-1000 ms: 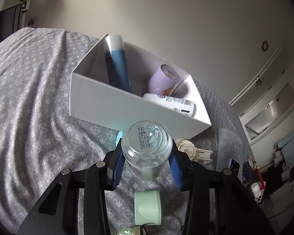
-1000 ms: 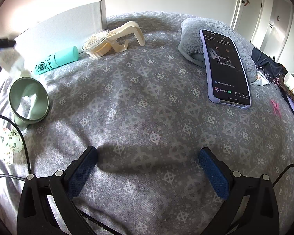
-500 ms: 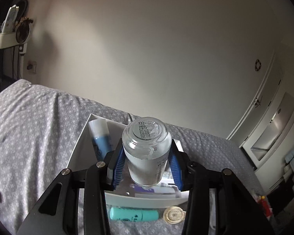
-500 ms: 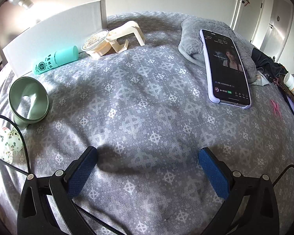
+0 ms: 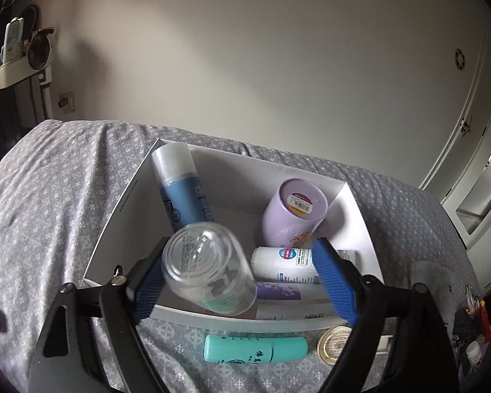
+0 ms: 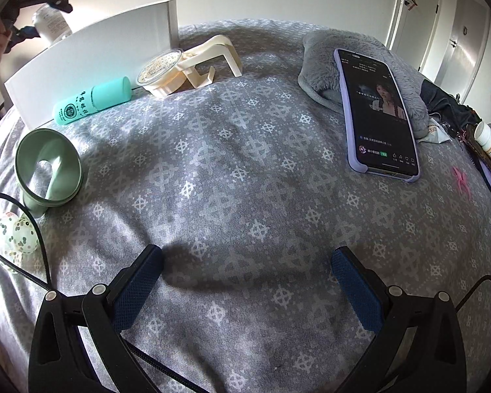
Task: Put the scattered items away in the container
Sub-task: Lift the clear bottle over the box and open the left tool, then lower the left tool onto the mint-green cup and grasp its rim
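My left gripper (image 5: 239, 249) hovers over the white box (image 5: 121, 209), its jaws opening. A clear bottle (image 5: 209, 268) lies blurred between them, against the left pad and clear of the right pad. Inside the box are a blue spray can (image 5: 183, 193), a purple cup (image 5: 294, 216) and a white tube (image 5: 288, 265). A teal tube (image 6: 91, 101) and a cream jar (image 6: 160, 68) with a cream holder (image 6: 212, 59) lie on the bed outside the box wall (image 6: 98, 55). My right gripper (image 6: 247, 255) stands open just above the bedspread, with nothing between its fingers.
A green ring-shaped holder (image 6: 49, 170) and speckled egg shapes (image 6: 19, 232) lie at the left by a black cable. A phone (image 6: 376, 111) rests against a grey plush cushion (image 6: 343, 49) at the right. Small bottles and clutter sit at the bed's right edge.
My left gripper carried the clear bottle up and over the box, then its jaws spread apart and the bottle tilted loose. The right gripper has not moved.
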### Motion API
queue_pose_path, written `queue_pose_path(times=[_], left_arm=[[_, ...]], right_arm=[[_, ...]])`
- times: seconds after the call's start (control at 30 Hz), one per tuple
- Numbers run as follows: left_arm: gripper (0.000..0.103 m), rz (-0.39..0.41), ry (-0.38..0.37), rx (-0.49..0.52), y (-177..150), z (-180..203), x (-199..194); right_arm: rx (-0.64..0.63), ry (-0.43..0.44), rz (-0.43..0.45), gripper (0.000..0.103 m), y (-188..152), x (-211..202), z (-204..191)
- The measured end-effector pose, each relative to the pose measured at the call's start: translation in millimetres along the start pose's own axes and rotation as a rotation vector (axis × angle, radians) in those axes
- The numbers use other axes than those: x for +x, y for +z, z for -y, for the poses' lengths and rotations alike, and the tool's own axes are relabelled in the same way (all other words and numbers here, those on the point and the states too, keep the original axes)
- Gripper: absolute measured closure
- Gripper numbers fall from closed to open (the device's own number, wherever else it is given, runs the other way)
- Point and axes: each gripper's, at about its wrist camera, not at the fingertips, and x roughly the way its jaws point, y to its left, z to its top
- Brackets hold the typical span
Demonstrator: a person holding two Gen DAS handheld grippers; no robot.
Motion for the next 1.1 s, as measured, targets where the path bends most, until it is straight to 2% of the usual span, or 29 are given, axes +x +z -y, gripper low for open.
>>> queue_pose_path(times=[0.13,0.23,0.3,0.43,0.63,0.87,1.0,1.1], left_arm=[[0.014,0.029,0.006,0.031,-6.1,-0.8,-20.6],[0.003,0.038,0.019,0.048,-19.7,-10.6,-37.6],[0.002,0.036,0.034,0.053,-30.9,-20.4,-46.5],[0.002,-0.038,0.065,0.061,-62.2,-37.3,-56.0],[0.002,-0.168,0.073,0.096,-119.7,-51.7,-70.5],[0.002,-0.284,0.014,0.09,-165.7,-52.5,-89.7],[0.002,-0.328,-0.062,0.079,-188.2,-43.7,-99.9],[0.002,-0.38,-0.074,0.159,-207.6,-27.6,-99.2]], right_arm=[[0.0,-0.001,0.0,0.0,0.1,0.2,-0.2],[-0.001,-0.002,0.0,0.0,0.0,0.2,-0.1],[-0.002,-0.002,0.0,0.0,0.0,0.4,0.0],[-0.002,-0.002,0.0,0.0,0.0,0.5,0.0],[-0.004,-0.005,-0.001,0.0,-0.5,0.7,0.3],[-0.005,-0.007,-0.001,0.0,-1.5,0.8,0.4],[-0.005,-0.007,-0.001,0.0,-1.5,0.8,0.3],[-0.005,-0.007,-0.001,0.0,-1.5,0.8,0.4]])
